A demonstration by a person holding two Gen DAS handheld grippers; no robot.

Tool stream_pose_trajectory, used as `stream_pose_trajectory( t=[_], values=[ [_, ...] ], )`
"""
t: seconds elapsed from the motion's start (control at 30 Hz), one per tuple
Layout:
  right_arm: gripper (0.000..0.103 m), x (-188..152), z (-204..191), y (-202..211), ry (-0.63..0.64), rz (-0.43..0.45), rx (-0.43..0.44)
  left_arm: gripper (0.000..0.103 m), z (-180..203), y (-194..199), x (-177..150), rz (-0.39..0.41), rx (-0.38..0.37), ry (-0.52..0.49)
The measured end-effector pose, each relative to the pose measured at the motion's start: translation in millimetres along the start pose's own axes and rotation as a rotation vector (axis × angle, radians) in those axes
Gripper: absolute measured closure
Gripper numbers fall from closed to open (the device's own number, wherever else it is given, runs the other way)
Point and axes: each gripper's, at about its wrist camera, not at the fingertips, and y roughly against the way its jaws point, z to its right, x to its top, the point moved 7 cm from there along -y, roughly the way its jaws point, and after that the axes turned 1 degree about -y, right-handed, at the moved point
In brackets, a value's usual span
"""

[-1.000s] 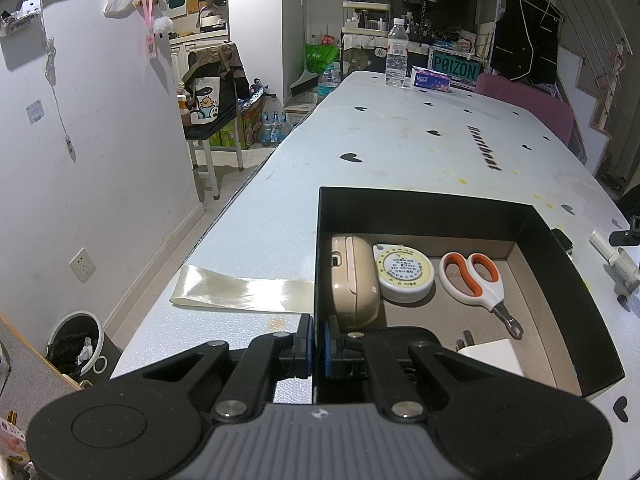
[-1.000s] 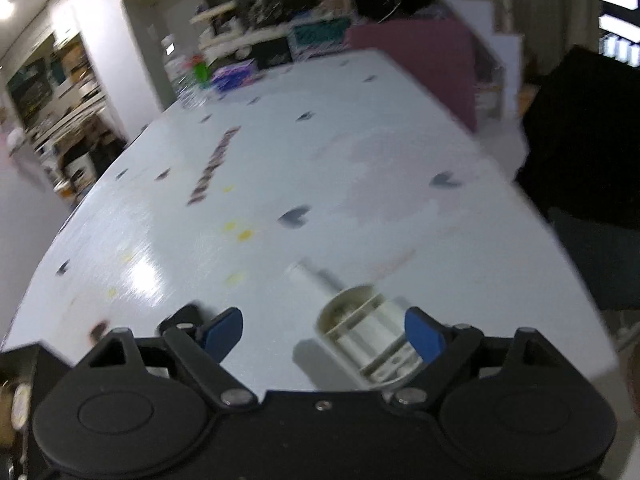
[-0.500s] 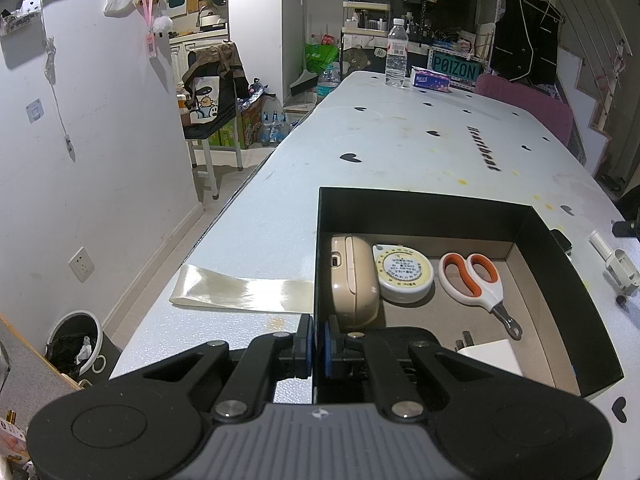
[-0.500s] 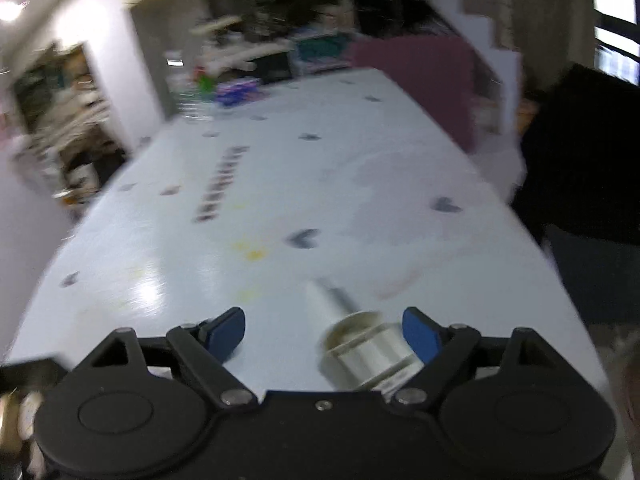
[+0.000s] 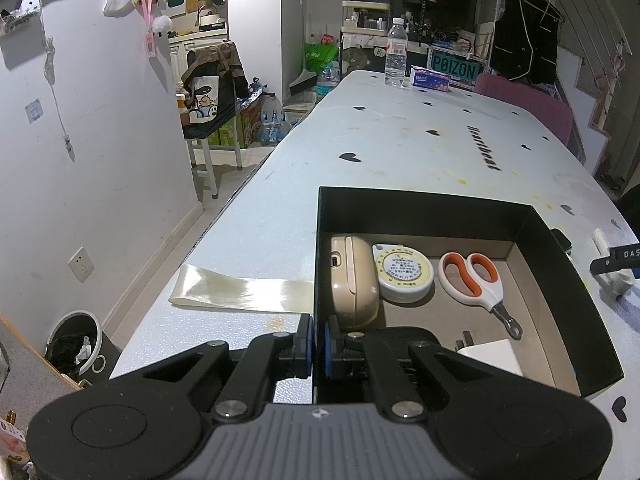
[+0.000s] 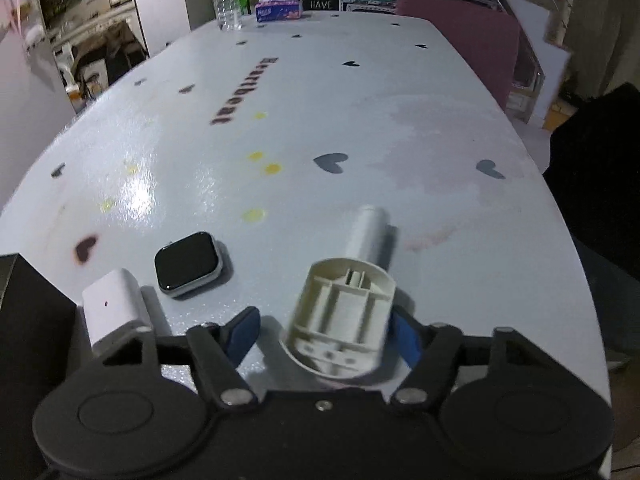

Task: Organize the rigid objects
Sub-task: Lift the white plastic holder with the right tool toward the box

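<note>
Left gripper (image 5: 316, 346): jaws together, clamped on the near wall of the black box (image 5: 560, 280), one pad outside the wall and one inside. Ahead of this claw, on the box floor, from its left to its right: beige case (image 5: 352, 280), round tape measure (image 5: 404, 274) touching the case, orange-handled scissors (image 5: 476, 280) a little apart, blades toward the claw. Nearer the claw and to its right, in the box: white charger plug (image 5: 494, 354), partly hidden behind the claw's body. Left of the claw, outside the box: glossy tape strip (image 5: 240, 290) flat on the white table (image 5: 400, 148).

Right gripper (image 6: 324, 334): jaws apart and just now narrowing, set either side of the cream plastic part (image 6: 340, 316); right pad (image 6: 406, 338) at or against the part's edge, left pad (image 6: 240, 330) clear of it, so not yet clamped. Part lying on the table between the pads, open ribbed base toward the claw, white tubular neck pointing away. Forward and left of the claw: smartwatch body (image 6: 188, 264), screen up. Just left of the claw, nearer than the watch: white adapter block (image 6: 114, 304), beside the box corner (image 6: 24, 300). At the far end of the table: water bottle (image 6: 226, 0) and tissue pack (image 6: 280, 9)
</note>
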Motion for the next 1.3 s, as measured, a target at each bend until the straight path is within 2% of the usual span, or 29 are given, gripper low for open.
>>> stream_pose_trajectory(
  t=[0.17,0.37,0.47,0.63,0.97,1.17,1.3],
  values=[
    [0.038,10,2,-6,-0.068,-0.008,-0.023,0.098,0,0,0,0.001,0.001,-0.002],
    [0.040,3,0,1,-0.072,-0.012,-0.052,0.098,0,0,0,0.000,0.002,-0.002],
    [0.052,7,-1,11,-0.090,0.013,-0.048,0.098,0,0,0,0.000,0.001,-0.002],
    [0.053,16,-7,47,-0.169,0.098,0.041,0.098,-1,0,0,0.000,0.001,-0.001],
    [0.053,17,-60,120,-0.119,0.241,0.236,0.097,0,0,0,0.000,0.001,-0.002],
    [0.053,0,-102,142,-0.019,0.228,0.310,0.098,0,0,0,0.000,0.001,-0.001],
    [0.053,-23,-134,140,0.071,0.159,0.337,0.097,0,0,0,0.000,0.001,-0.002]
  ],
)
